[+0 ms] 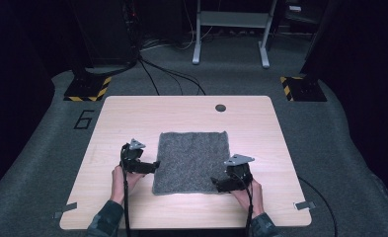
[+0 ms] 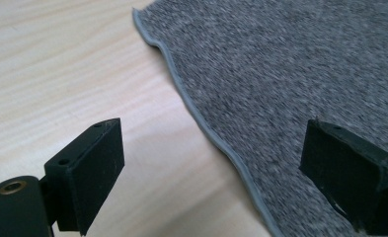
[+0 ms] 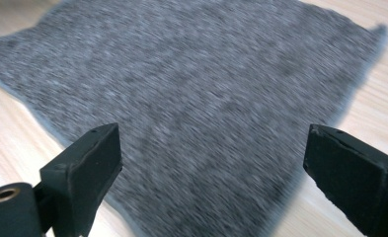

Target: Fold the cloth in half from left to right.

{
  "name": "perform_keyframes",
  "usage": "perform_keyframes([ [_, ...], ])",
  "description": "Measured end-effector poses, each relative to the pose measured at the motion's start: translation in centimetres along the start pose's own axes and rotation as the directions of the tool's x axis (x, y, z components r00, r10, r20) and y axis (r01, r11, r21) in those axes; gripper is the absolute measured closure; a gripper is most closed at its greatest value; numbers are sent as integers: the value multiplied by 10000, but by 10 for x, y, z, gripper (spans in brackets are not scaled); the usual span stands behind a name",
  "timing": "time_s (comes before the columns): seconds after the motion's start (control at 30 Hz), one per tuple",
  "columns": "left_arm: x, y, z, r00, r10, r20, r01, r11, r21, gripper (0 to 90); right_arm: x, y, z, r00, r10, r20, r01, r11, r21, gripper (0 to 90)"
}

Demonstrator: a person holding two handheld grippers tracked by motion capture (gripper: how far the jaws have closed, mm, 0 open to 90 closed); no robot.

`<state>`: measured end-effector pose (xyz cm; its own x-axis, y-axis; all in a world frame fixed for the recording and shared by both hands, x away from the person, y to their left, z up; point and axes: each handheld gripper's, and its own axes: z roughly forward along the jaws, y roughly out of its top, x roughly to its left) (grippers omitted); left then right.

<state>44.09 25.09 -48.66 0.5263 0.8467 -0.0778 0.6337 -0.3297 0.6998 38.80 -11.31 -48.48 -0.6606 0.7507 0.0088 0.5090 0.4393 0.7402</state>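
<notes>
Now, step: approach to grey cloth (image 1: 191, 160) edges, nothing gripped.
Left gripper (image 1: 154, 165): jaws spread.
Right gripper (image 1: 215, 183): jaws spread.
Next: likely close on hem.

The left hand-held gripper (image 2: 209, 173) is hovering wide open, straddling the grey cloth's (image 2: 290, 74) hemmed edge, seemingly just above the table (image 2: 58, 64).

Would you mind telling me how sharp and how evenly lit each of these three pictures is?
High view: the light wooden table is bright, the surrounding floor and room dark; the square grey fabric cloth looks soft but readable. Left gripper view: the cloth's hemmed edge is fairly crisp, its weave slightly smeared. Right gripper view: the cloth is streaked with blur, and its far corner is fuzzy.
</notes>
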Motion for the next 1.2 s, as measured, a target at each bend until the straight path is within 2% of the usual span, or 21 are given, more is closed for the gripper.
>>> perform_keyframes([
  [0.03, 2, 3, 2, 10000, -24, 75, 24, 10000, -5, 95, 4, 2, 2, 10000, -42, -67, 41, 10000, -38, 75],
  [0.13, 5, 9, 5, 10000, -10, -55, 9, 9999, -128, 100, 10, 7, 6, 9996, -37, -283, 35, 10000, -49, 75],
  [0.17, 9, 16, 8, 10000, -45, 66, 46, 9999, -133, 100, 16, 11, 11, 9989, -156, -435, 155, 9999, -35, 77],
  [0.2, 11, 20, 9, 10000, -16, 4, 16, 10000, -28, 102, 19, 12, 14, 9986, -162, -508, 161, 9999, -26, 77],
  [0.27, 13, 23, 12, 9998, -161, 124, 163, 9998, -116, 102, 24, 16, 19, 9975, -332, -627, 334, 9994, 23, 77],
  [0.37, 22, 35, 21, 9994, -271, 231, 271, 9996, 14, 98, 34, 20, 27, 9948, -459, -905, 473, 9988, 132, 78],
  [0.47, 24, 39, 25, 9996, -267, 135, 266, 9996, 94, 92, 40, 24, 32, 9924, -627, -1063, 659, 9975, 266, 77],
  [0.5, 28, 44, 28, 9992, -310, 236, 308, 9995, 122, 88, 46, 27, 38, 9886, -866, -1230, 900, 9957, 225, 79],
  [0.53, 29, 45, 30, 9992, -362, 182, 363, 9993, -29, 80, 48, 29, 39, 9875, -928, -1275, 964, 9951, 224, 81],
  [0.6, 30, 47, 32, 9994, -335, 96, 335, 9994, 2, 72, 51, 30, 41, 9857, -965, -1378, 1005, 9947, 217, 82],
  [0.67, 39, 51, 38, 9980, -486, 398, 479, 9987, 180, 54, 60, 35, 46, 9810, -1105, -1591, 1159, 9930, 247, 81],
  [0.73, 40, 53, 41, 9978, -548, 376, 543, 9984, 133, 51, 64, 37, 49, 9793, -1198, -1634, 1254, 9918, 248, 80],
  [0.77, 41, 55, 46, 9990, -396, 223, 387, 9986, 357, 36, 71, 41, 53, 9750, -1333, -1776, 1396, 9899, 234, 74],
  [0.8, 41, 56, 48, 9986, -448, 297, 435, 9981, 440, 31, 74, 42, 55, 9725, -1474, -1804, 1541, 9878, 232, 71],
  [0.83, 42, 58, 49, 9988, -386, 300, 374, 9985, 411, 25, 78, 44, 56, 9727, -1406, -1847, 1484, 9885, 290, 67],
  [0.93, 43, 61, 53, 9987, -390, 331, 376, 9985, 409, 2, 88, 48, 62, 9655, -1553, -2090, 1652, 9858, 310, 70],
  [1.0, 43, 63, 56, 9989, -336, 322, 326, 9990, 308, 0, 93, 49, 65, 9621, -1672, -2156, 1781, 9835, 316, 75],
  [1.03, 43, 64, 58, 9992, -304, 268, 300, 9994, 146, 0, 99, 51, 70, 9590, -1641, -2310, 1772, 9835, 374, 74],
  [1.1, 45, 67, 63, 9990, -356, 259, 351, 9992, 196, 0, 105, 51, 73, 9541, -1691, -2473, 1870, 9810, 507, 72],
  [1.17, 46, 69, 65, 9988, -389, 281, 381, 9989, 288, 0, 108, 52, 75, 9538, -1734, -2452, 1910, 9803, 496, 73],
  [1.2, 46, 71, 67, 9982, -498, 337, 488, 9983, 323, 5, 114, 53, 79, 9485, -1850, -2571, 2031, 9781, 458, 85],
])
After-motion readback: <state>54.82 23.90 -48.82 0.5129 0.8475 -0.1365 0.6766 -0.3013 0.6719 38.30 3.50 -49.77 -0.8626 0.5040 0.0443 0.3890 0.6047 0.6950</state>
